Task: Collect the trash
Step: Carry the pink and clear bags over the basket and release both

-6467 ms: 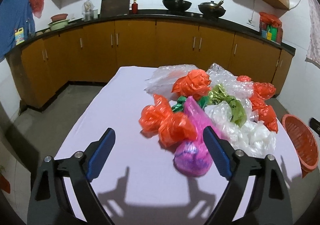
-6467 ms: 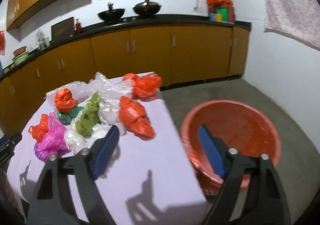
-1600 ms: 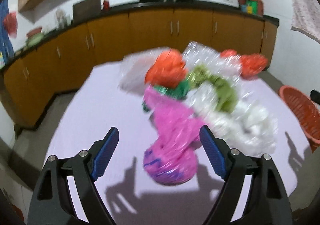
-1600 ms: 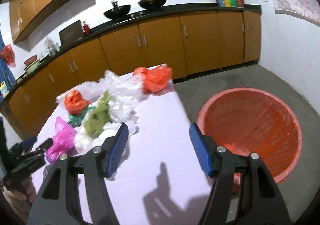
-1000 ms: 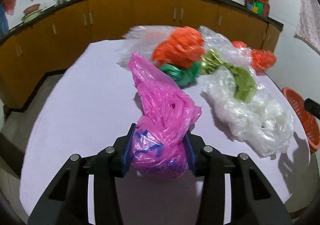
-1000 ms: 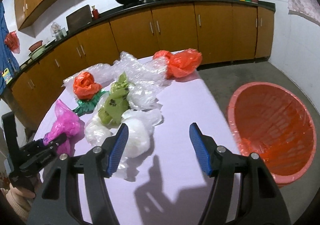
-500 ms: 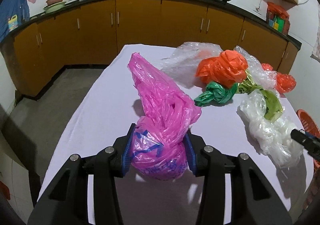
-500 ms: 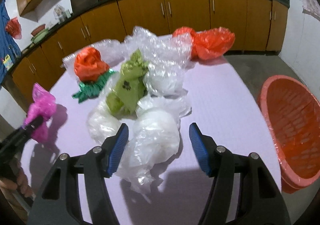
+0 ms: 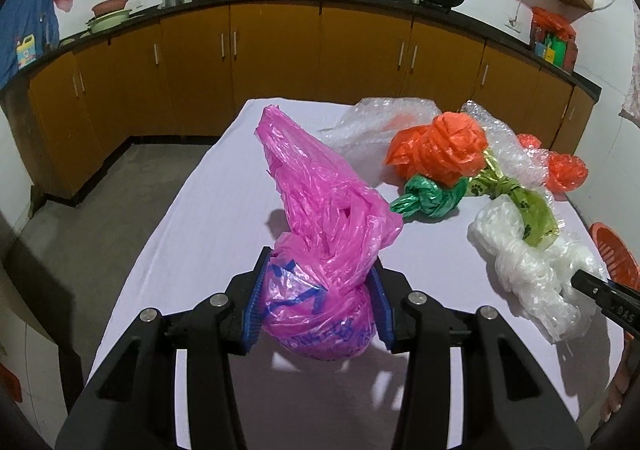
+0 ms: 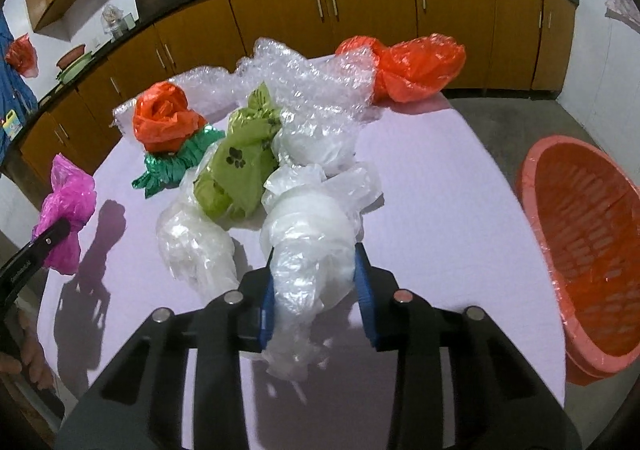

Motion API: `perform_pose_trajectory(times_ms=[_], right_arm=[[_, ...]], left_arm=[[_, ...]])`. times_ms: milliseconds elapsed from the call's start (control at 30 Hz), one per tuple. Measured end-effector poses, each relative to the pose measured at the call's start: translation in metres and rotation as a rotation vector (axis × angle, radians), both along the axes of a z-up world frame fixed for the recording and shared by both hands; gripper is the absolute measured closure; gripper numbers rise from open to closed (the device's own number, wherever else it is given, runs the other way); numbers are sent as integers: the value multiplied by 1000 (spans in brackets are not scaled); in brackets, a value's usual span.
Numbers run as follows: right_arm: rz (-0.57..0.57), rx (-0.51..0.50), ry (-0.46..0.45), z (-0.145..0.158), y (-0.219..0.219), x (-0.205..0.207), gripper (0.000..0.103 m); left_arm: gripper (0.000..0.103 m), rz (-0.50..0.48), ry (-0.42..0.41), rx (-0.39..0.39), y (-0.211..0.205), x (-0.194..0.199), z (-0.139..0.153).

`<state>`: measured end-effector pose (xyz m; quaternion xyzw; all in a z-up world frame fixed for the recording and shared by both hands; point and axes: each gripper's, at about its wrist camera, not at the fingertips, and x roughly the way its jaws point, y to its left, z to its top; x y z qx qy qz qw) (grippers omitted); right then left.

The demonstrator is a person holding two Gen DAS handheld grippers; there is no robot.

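Left wrist view. We note the left tool clenched on the knotted bulb of a crumpled pink plastic bag; both blue pads press into its sides and the loose top stands up ahead of the jaws. A shadow lies under the bag on the pale lilac cloth of the desk, so we judge it just clear of the surface. Further along the desk lie an orange crumpled bag, a small dark green knotted bag, an olive green bag with paw prints, clear bubble wrap and white translucent bags. At the right edge a sliver of a red woven plastic basket shows beyond the desk.

Right wrist view. The right tool is closing on a white translucent plastic bag, which sits between the blue pads at the near end of the heap; the pads look to be against its sides, though the film is soft and we cannot say the hold is firm. The bag rests on the desk. The red basket stands on the floor to the right, open and well apart from the heap. The pink bag shows far left in the other tool.

Step in hand, as we judge it: both pieces taken up, neither dropped yet. Next move calls for finishing the squeeze on the white bag, lifting it free of its neighbours without dragging them, then carrying both over the basket rim before letting go.
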<state>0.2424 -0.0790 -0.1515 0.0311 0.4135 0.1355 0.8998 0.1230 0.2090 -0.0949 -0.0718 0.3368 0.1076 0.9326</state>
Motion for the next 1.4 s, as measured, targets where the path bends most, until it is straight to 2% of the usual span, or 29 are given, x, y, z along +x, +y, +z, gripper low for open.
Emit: perform_pose_trajectory(times_ms=[200, 600, 1133, 1400], right_arm=[[-39, 31, -32, 13, -19, -7, 69], [-118, 160, -76, 33, -62, -14, 69], [-213, 133, -130, 44, -97, -22, 69], [-282, 61, -204, 59, -131, -45, 69]], left_arm=[[58, -39, -25, 8, -17, 1, 13], [57, -144, -74, 13, -67, 6, 35], [57, -250, -92, 13, -108, 8, 43], [57, -357, -107, -20, -156, 17, 49]])
